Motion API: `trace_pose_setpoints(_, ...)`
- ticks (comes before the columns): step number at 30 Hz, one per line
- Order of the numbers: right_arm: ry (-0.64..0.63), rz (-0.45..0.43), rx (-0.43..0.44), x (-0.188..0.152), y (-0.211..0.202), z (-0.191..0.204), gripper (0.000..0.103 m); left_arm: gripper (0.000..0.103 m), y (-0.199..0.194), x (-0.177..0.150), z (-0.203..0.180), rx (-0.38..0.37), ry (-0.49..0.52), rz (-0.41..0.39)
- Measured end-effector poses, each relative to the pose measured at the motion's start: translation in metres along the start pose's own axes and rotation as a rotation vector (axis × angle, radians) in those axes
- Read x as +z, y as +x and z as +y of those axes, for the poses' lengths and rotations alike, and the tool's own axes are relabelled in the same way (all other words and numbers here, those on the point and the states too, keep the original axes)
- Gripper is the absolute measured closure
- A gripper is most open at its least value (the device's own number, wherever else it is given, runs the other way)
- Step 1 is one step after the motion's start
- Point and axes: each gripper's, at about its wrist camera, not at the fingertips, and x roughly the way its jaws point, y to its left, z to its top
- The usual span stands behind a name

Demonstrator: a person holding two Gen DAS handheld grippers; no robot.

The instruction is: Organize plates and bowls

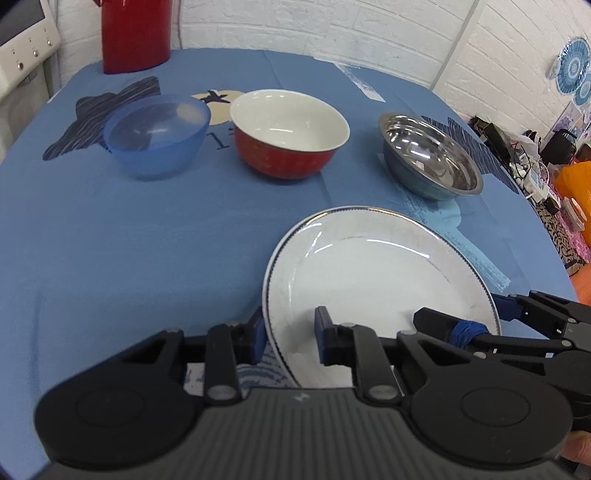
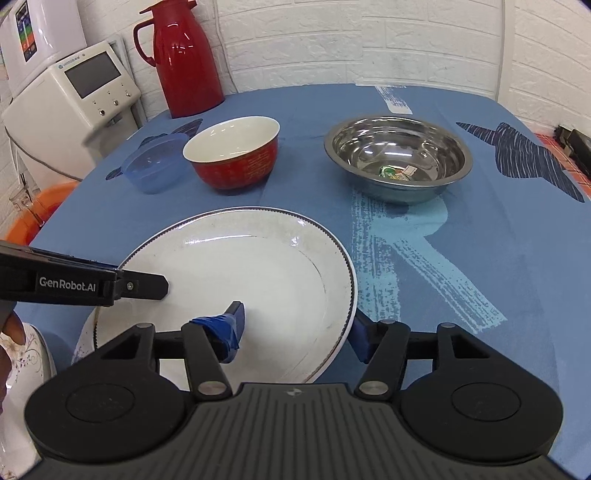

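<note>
A white plate (image 1: 369, 266) (image 2: 240, 266) with a dark beaded rim lies on the blue tablecloth, close to both cameras. My left gripper (image 1: 290, 332) (image 2: 122, 273) is shut on its left rim, with one pad outside the rim and one inside. My right gripper (image 2: 298, 330) (image 1: 484, 317) stands open and straddles the right rim, its taped finger over the plate's inside. Behind the plate, from left to right, stand a clear blue bowl (image 1: 155, 147) (image 2: 155, 173), a red bowl (image 1: 284, 162) (image 2: 236, 166) that is white inside, and a steel bowl (image 1: 428, 158) (image 2: 399, 158).
A red thermos jug (image 2: 188, 62) (image 1: 136, 33) stands at the table's far left by the brick wall. A white appliance (image 2: 74, 96) is beside the table. Small scraps (image 2: 397, 171) lie in the steel bowl. A flower-patterned dish (image 2: 22, 354) shows at the lower left.
</note>
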Motion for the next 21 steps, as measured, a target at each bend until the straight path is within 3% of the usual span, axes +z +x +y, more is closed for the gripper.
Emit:
trace_pose_setpoints(10, 0.028, -0.031, 0.023, -0.013, -0.016, -0.002, 0.059, 0.087, -0.029, -0.013, -0.01, 0.01, 0.045, -0.047)
trace_pose_setpoints(15, 0.043, 0.022, 0.021, -0.021, -0.006, -0.007, 0.058, 0.087, -0.02, -0.019, -0.004, -0.018, 0.021, 0.001)
trace_pose_setpoints(19, -0.058, 0.063, -0.011, -0.017, -0.002, 0.005, 0.055, 0.087, -0.007, -0.024, 0.001, -0.02, -0.005, 0.039)
trace_pose_setpoints(21, -0.044, 0.092, -0.012, -0.012, 0.0, 0.004, 0.053, 0.087, -0.007, -0.024, 0.003, -0.034, -0.005, 0.031)
